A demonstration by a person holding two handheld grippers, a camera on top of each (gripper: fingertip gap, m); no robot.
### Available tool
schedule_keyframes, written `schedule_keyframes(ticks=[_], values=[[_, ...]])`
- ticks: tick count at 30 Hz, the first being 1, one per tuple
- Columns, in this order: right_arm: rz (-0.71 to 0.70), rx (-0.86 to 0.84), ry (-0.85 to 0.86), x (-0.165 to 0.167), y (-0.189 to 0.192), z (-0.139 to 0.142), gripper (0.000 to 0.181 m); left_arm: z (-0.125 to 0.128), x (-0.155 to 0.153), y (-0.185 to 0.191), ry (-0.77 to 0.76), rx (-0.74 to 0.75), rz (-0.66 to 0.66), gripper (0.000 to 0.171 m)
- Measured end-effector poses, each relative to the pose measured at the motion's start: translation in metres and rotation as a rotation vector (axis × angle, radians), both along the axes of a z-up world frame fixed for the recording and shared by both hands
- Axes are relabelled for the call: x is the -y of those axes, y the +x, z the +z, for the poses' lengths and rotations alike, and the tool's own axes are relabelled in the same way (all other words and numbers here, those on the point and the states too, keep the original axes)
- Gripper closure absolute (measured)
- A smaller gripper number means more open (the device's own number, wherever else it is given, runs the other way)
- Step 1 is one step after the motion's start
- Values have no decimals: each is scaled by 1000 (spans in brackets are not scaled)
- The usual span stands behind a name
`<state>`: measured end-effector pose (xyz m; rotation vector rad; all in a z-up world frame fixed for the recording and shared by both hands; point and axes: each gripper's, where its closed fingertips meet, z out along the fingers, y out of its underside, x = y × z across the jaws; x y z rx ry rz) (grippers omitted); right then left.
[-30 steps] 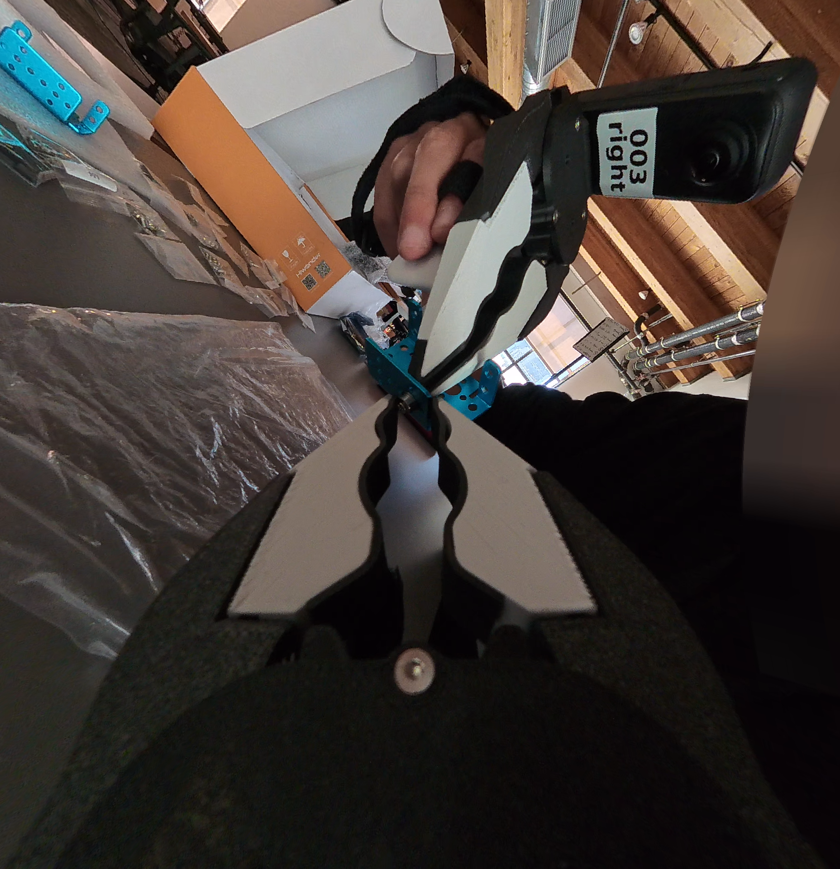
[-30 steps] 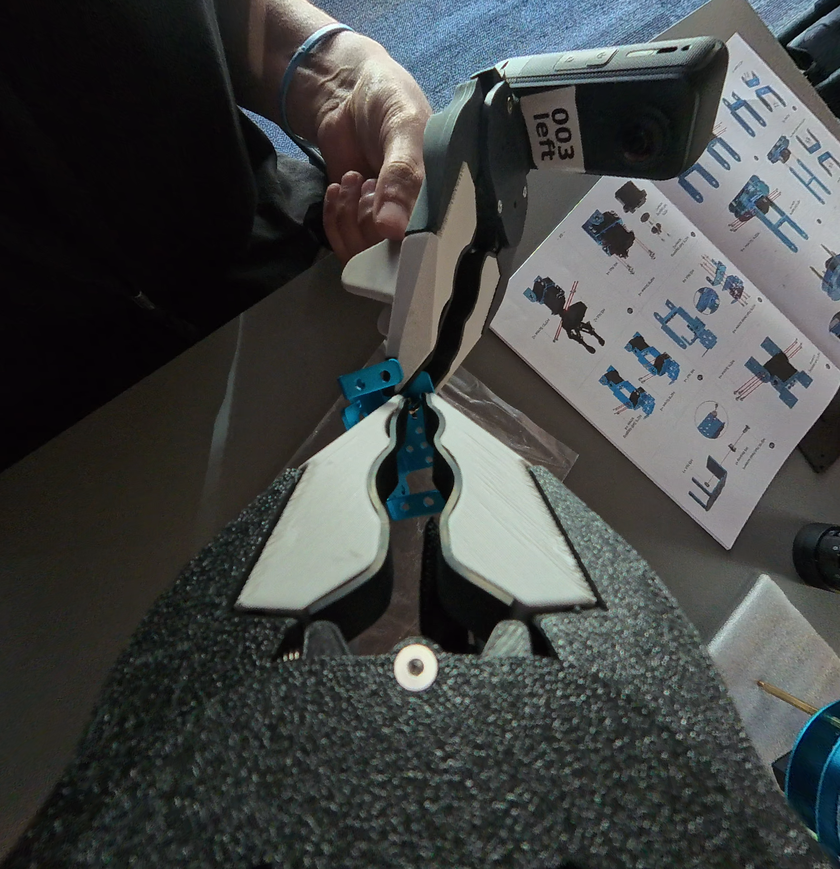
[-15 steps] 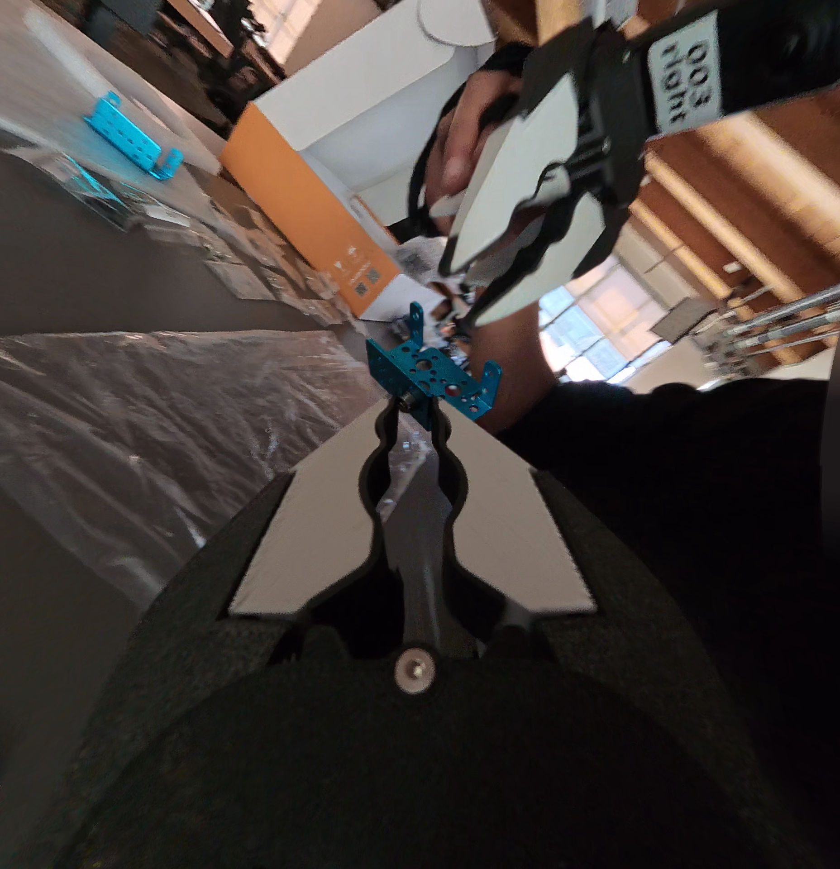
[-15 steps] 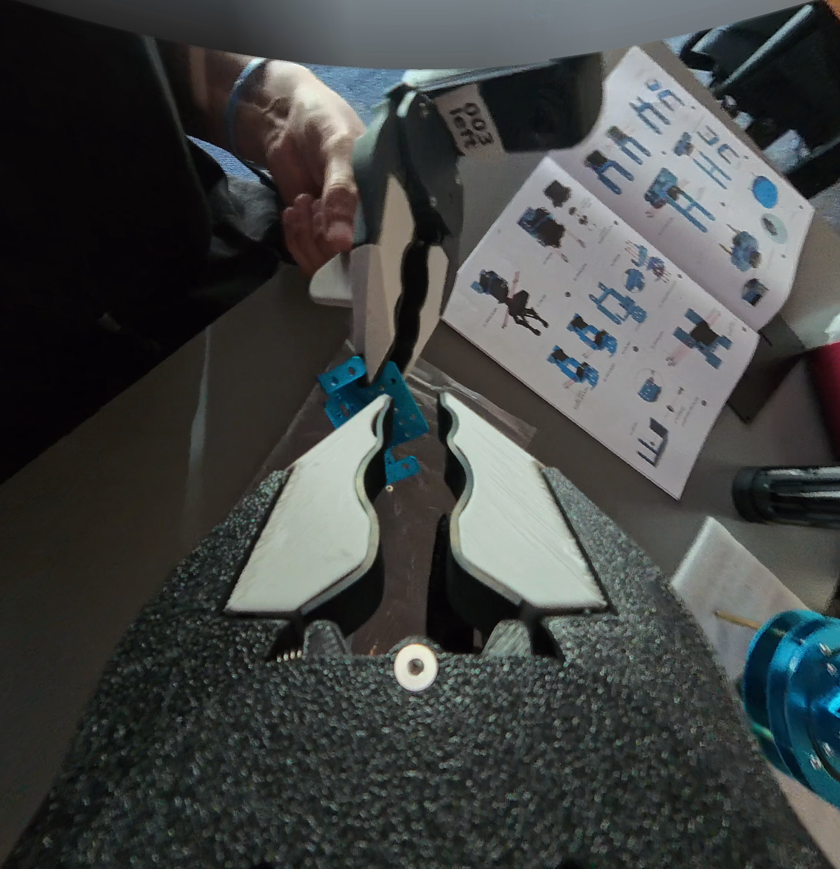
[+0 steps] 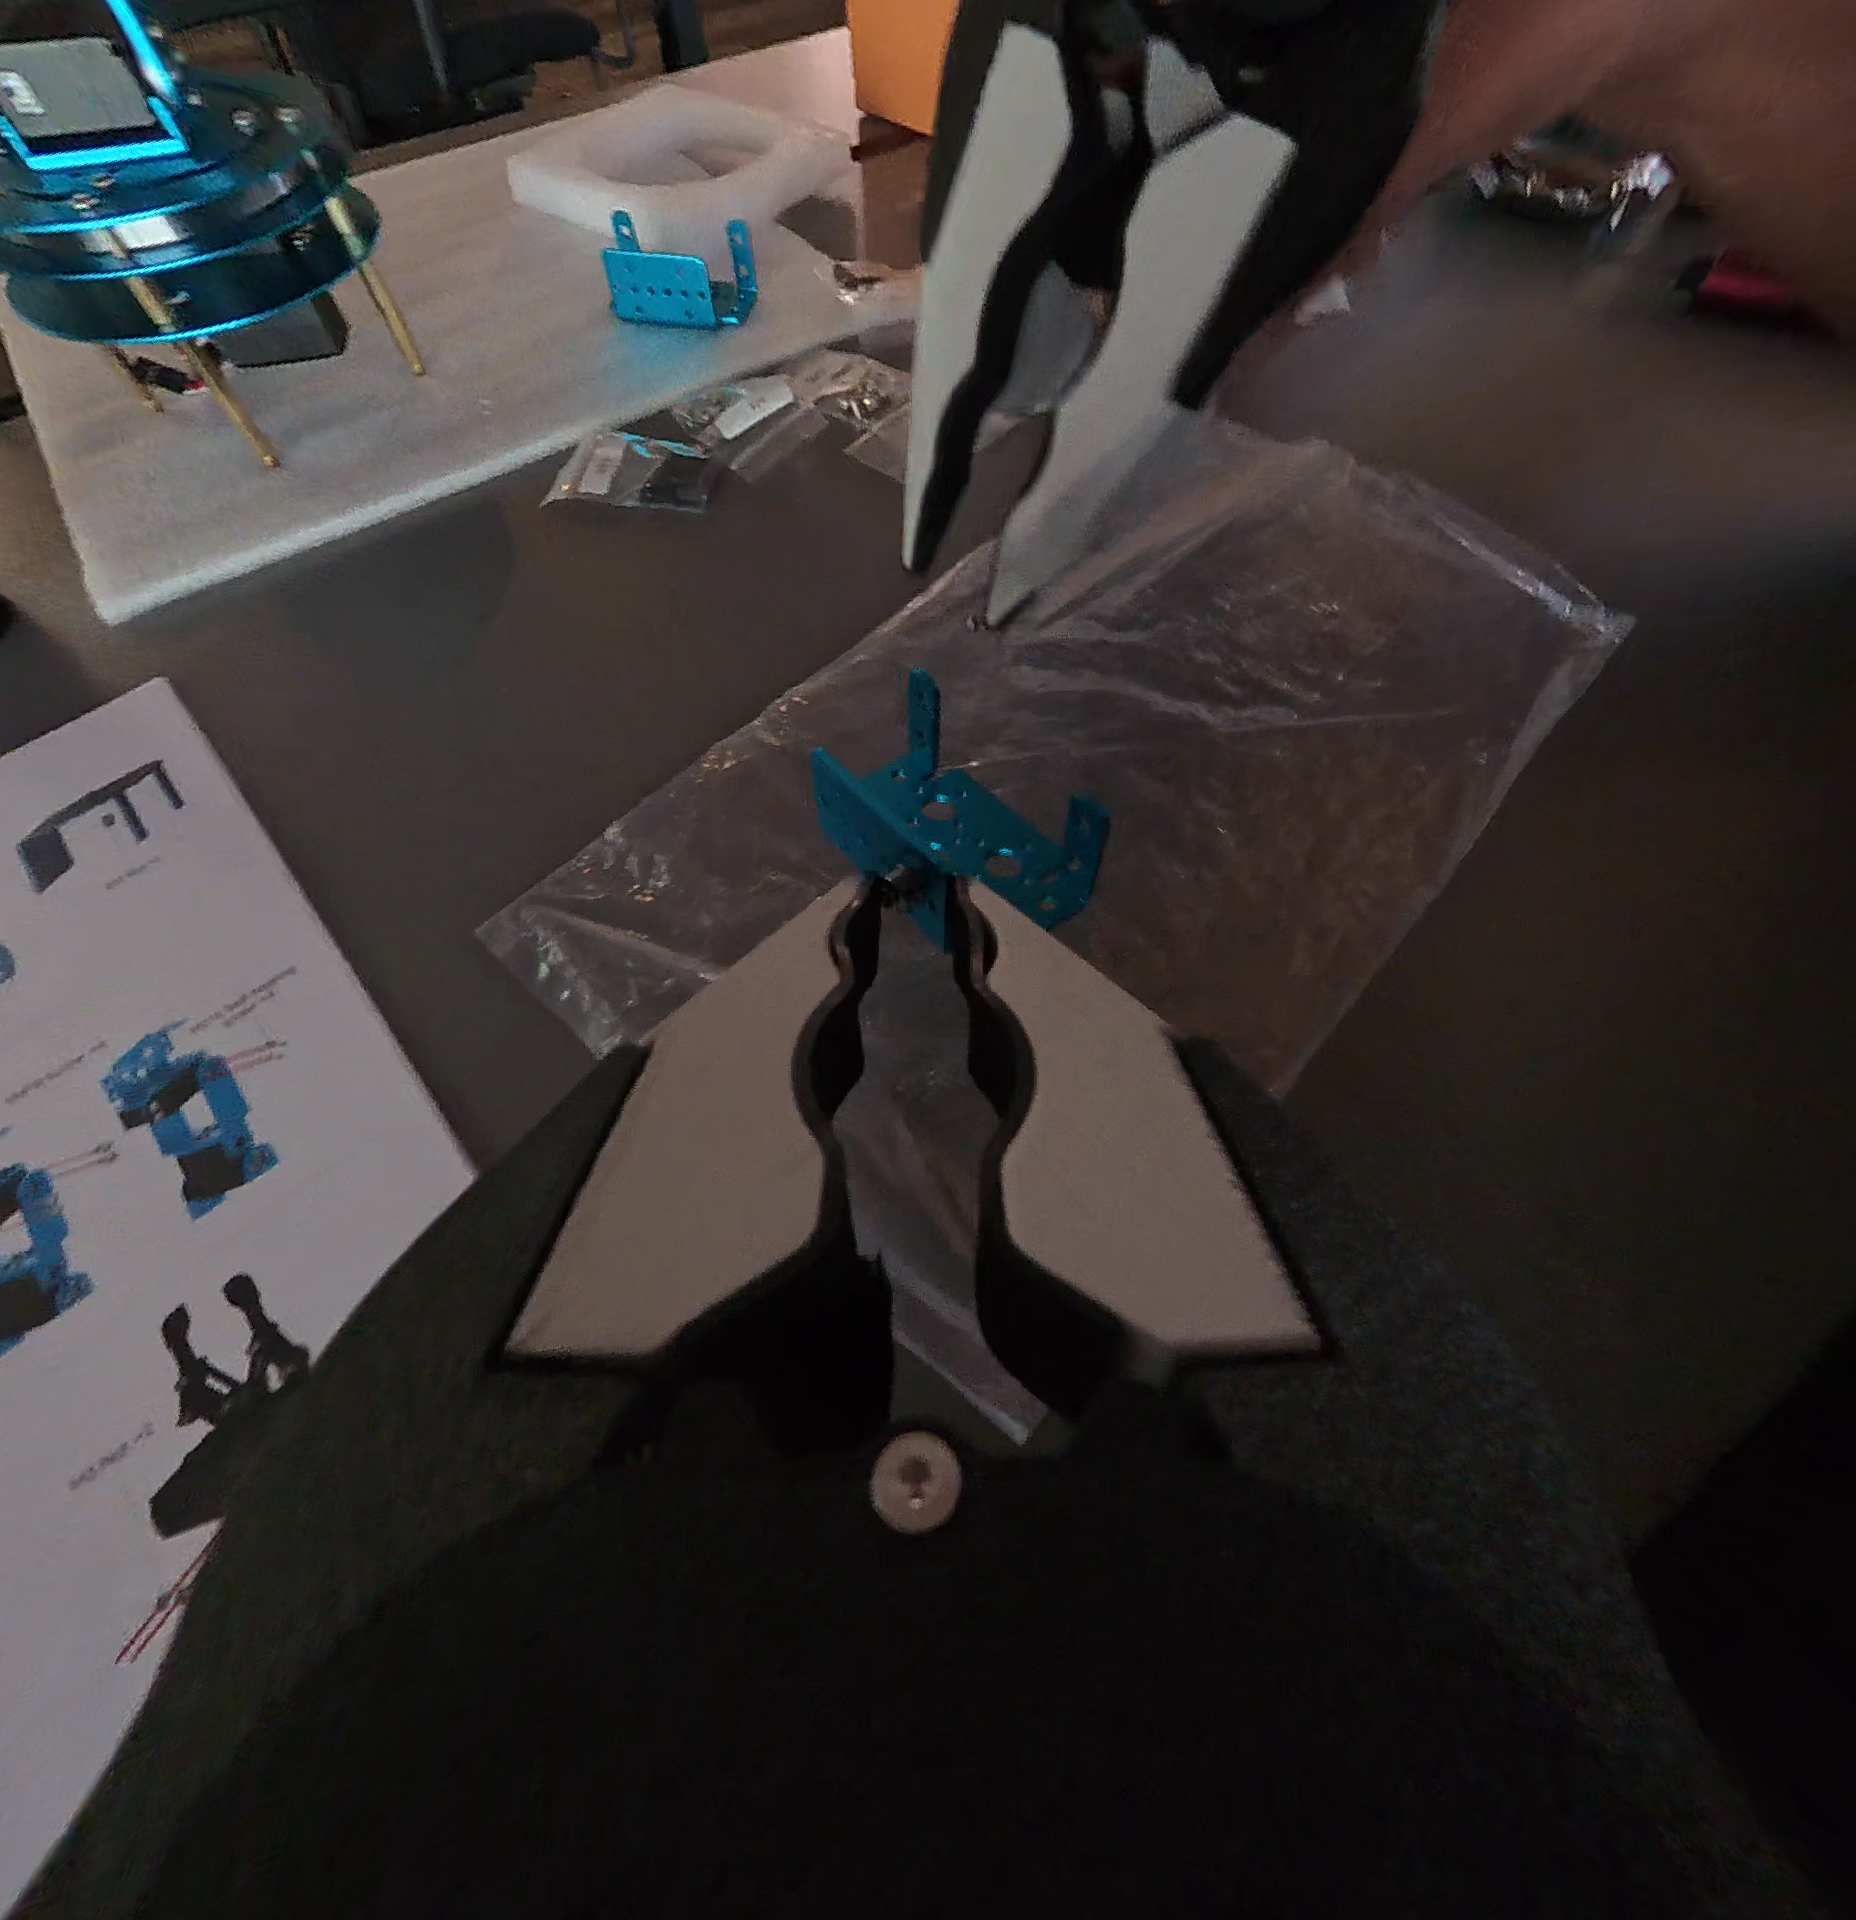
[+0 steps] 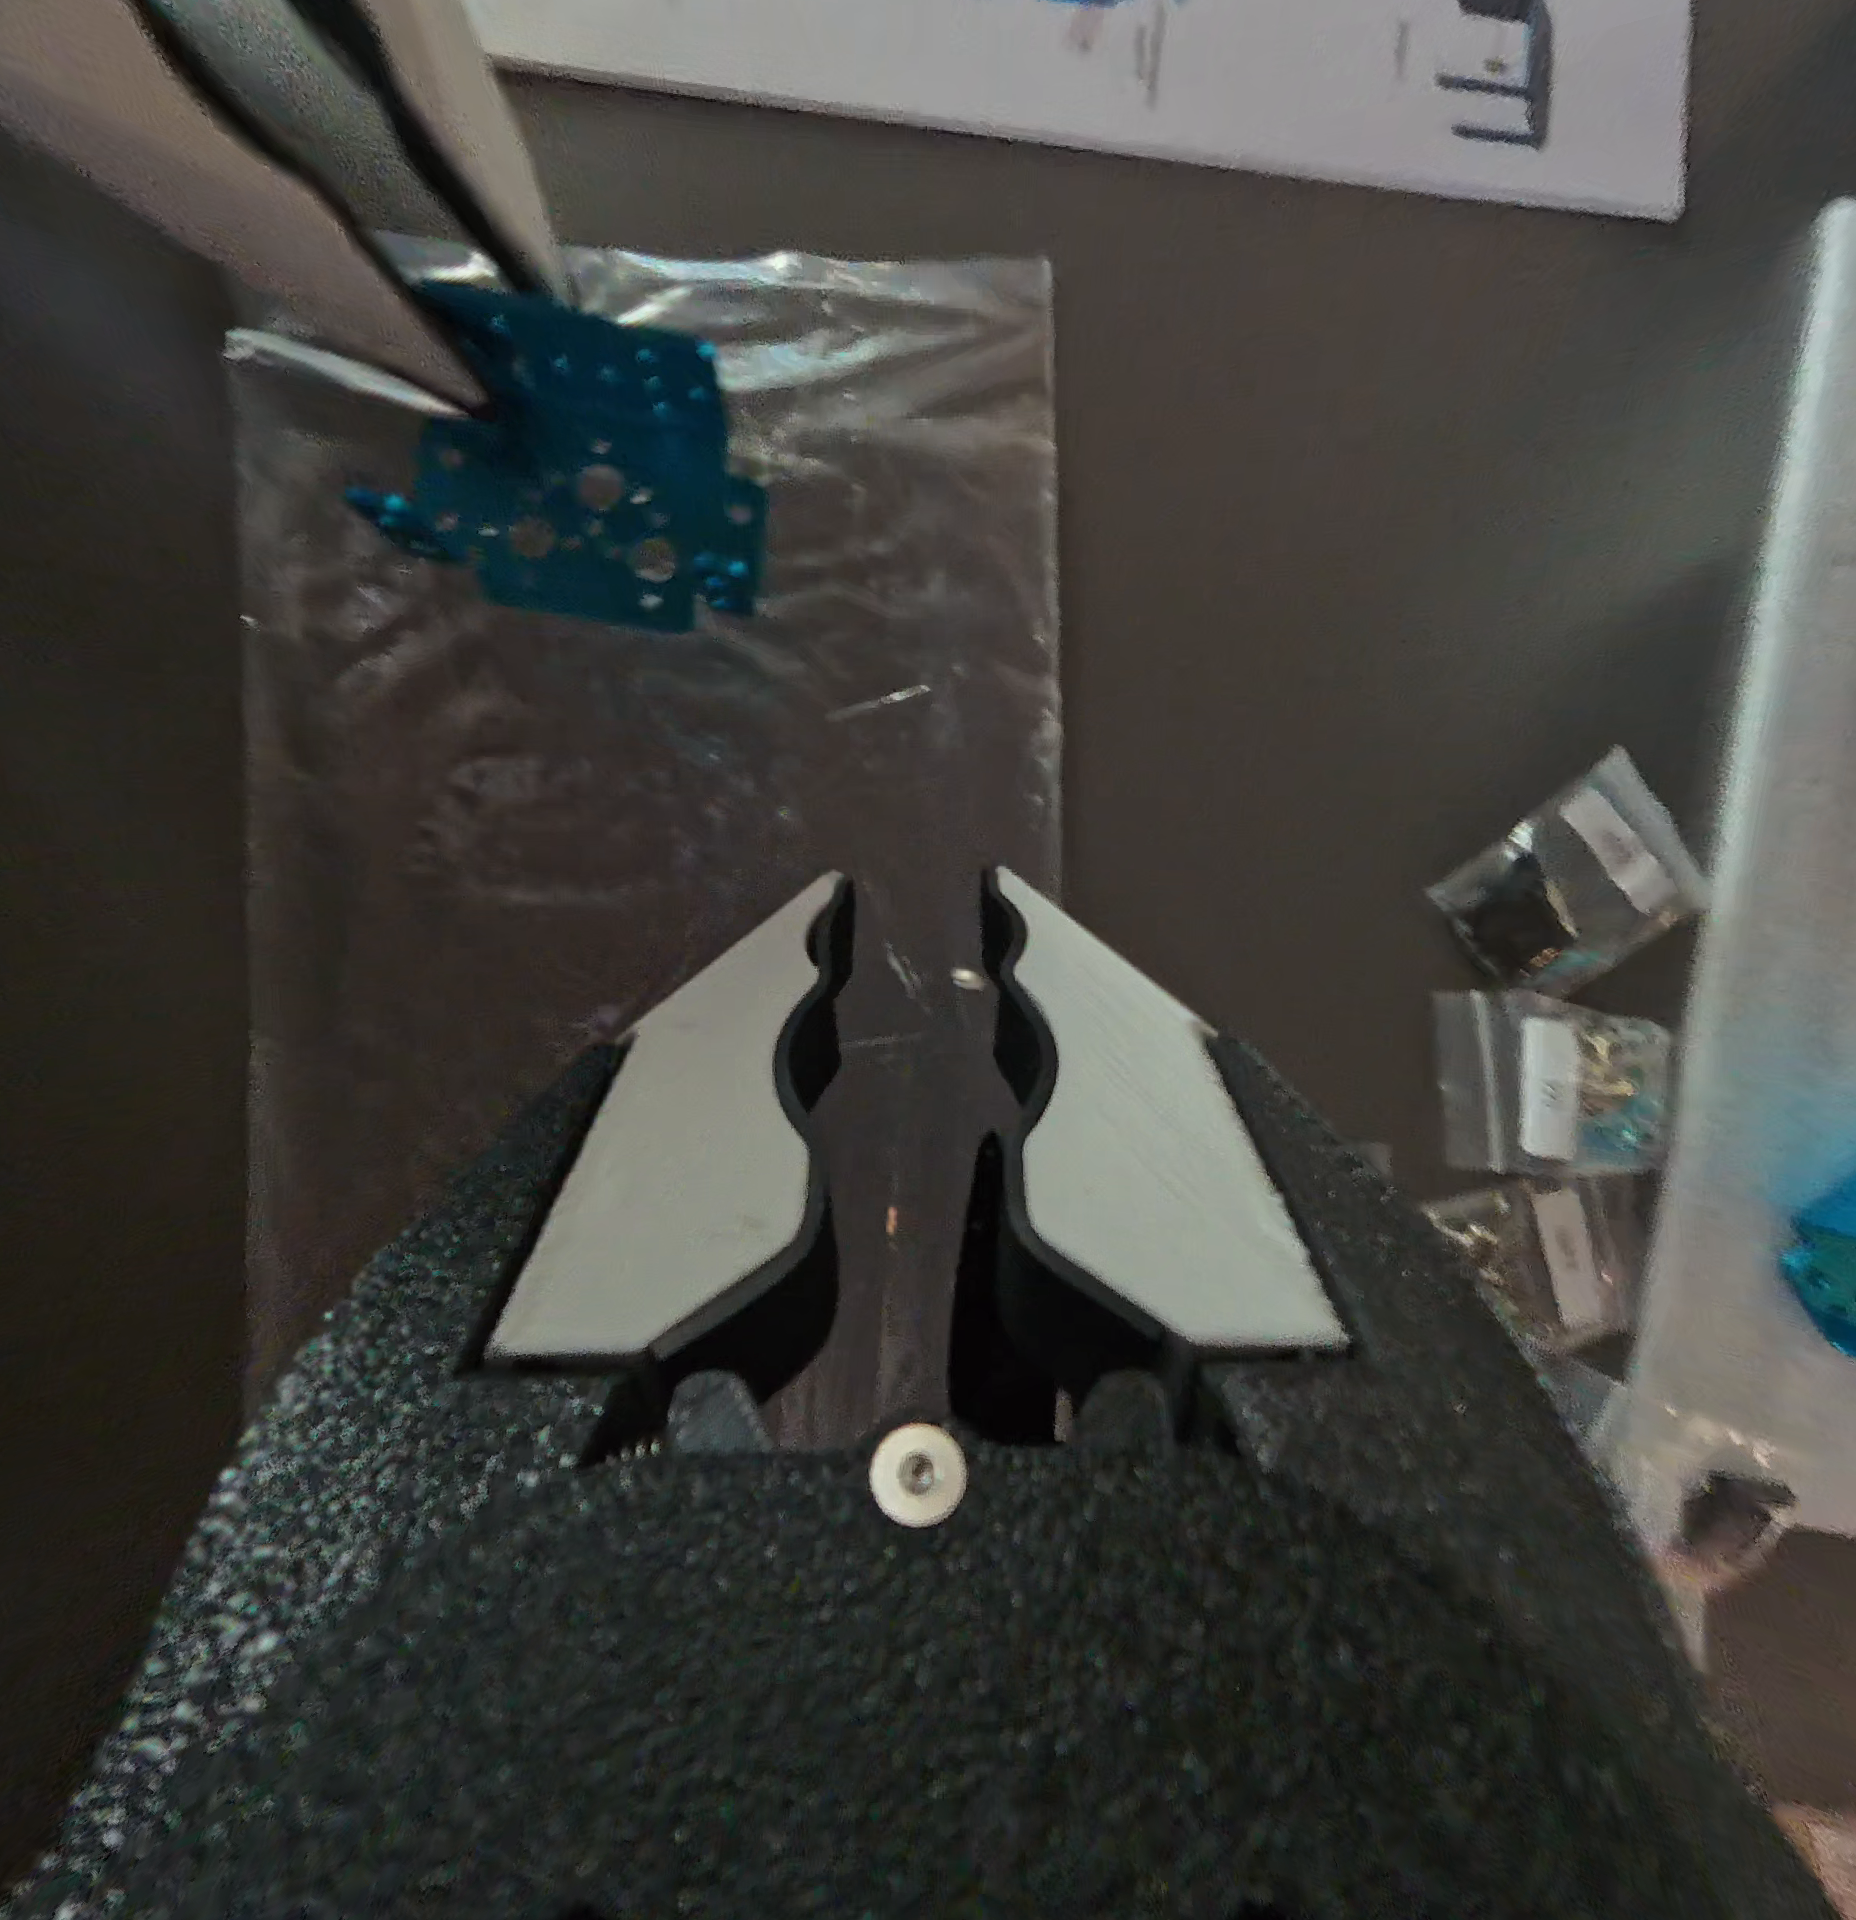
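Note:
My left gripper (image 5: 916, 904) is shut on a blue perforated metal bracket assembly (image 5: 955, 821) and holds it by its lower tab above a clear plastic bag (image 5: 1267, 727). The right wrist view shows the same bracket (image 6: 591, 488) at the left gripper's fingertips (image 6: 467, 384). My right gripper (image 6: 919, 883) is open, low over the bag (image 6: 643, 831). A tiny silvery piece (image 6: 965, 977) lies on the bag between its fingers, not pressed by them. In the left wrist view the right gripper (image 5: 965, 587) points down at the bag's far end.
An open instruction booklet (image 5: 124, 1039) lies at the left. A white foam sheet (image 5: 384, 416) carries a round blue base assembly (image 5: 155, 208) and another blue bracket (image 5: 675, 281). Small bags of hardware (image 5: 716, 436) lie beside it and also show in the right wrist view (image 6: 1568, 1039). About 10 cm separates my left fingertips from my right.
My right gripper let go of the blue bracket, opened, and moved away to the bag. My left gripper kept its hold and swung down to face the table.

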<state>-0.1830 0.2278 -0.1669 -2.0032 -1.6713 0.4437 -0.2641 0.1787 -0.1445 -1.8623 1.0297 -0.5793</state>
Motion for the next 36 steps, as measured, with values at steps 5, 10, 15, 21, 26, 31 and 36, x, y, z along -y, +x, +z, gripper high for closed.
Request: schedule_keyframes(ticks=[5, 10, 15, 21, 26, 31, 36], values=[[-23, 73, -61, -7, 23, -6, 164, -13, 4, 11, 30, -105, -18, 159], [53, 60, -115, 9, 15, -10, 167, -23, 9, 12, -1, -131, -40, 159], [73, 99, -116, 12, 10, -22, 168, -31, 11, 10, -22, -176, -51, 159], [100, 118, -129, 11, 3, -23, 173, -37, 14, 11, -32, -213, -70, 158], [117, 160, -130, 10, 3, -27, 177, -40, 14, 10, -38, -229, -68, 158], [121, 178, -162, 10, 4, -28, 177, -41, 14, 7, -68, -227, -47, 145], [131, 201, -144, 10, 4, -28, 177, -42, 17, 4, -101, -210, -35, 145]])
